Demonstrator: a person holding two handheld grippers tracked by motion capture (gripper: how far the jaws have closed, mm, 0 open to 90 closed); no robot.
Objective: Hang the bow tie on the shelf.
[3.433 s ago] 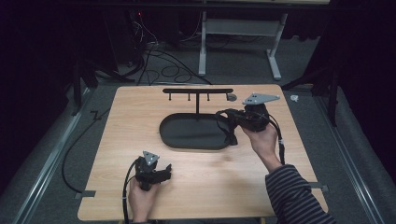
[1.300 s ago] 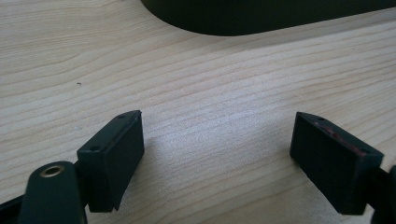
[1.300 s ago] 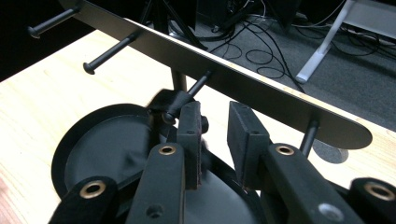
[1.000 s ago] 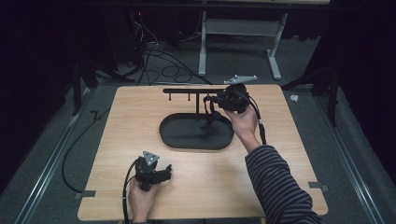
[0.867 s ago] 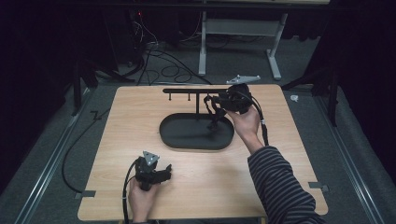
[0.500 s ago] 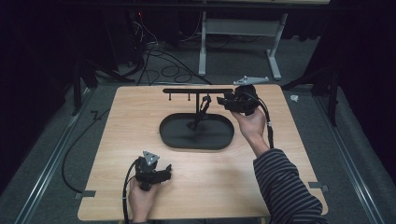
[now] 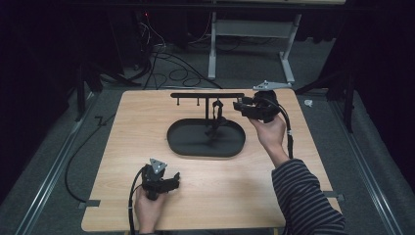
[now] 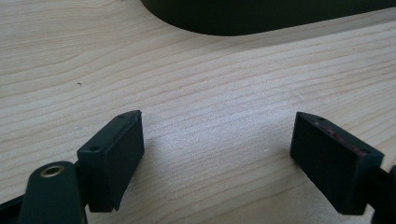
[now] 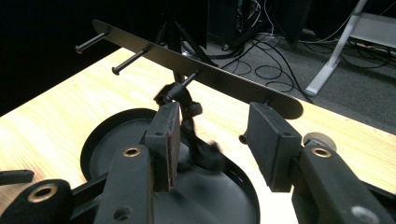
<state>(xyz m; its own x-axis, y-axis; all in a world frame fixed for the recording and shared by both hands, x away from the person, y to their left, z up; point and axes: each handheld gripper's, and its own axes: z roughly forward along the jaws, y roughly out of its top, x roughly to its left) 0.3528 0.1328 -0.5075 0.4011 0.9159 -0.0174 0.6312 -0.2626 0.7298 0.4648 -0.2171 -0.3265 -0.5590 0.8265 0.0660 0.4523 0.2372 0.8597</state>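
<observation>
around the table (image 7: 122, 127), dark floor is stretching away, with cables (image 7: 161, 56) tangling on the carpet behind and a pale metal frame (image 7: 254, 34) standing farther back. on the light wooden top, its grain running in long streaks, a black oval tray (image 7: 186, 144) with a low rim is sitting near the middle, and a thin black rack (image 7: 186, 95) is rising from it on a single post, its flat crossbar carrying short round pegs. a small dark dangling object (image 7: 215, 120), knobbly and chain-like, is hanging from one peg down toward the tray; its exact make is too blurred to tell. the right gripper (image 7: 241, 105) is hovering just beside the crossbar's right end, held by a hand with a striped sleeve (image 7: 303, 196), and its jaws are standing apart with nothing between them; in the right gripper view the right gripper (image 9: 212, 128) is looking along the bar, the dangling object (image 9: 187, 121) lying just past the left pad. the left gripper (image 7: 172, 180) is resting low over the near edge of the table, well apart from the tray, its blocky matte jaws spread wide over bare wood.
</observation>
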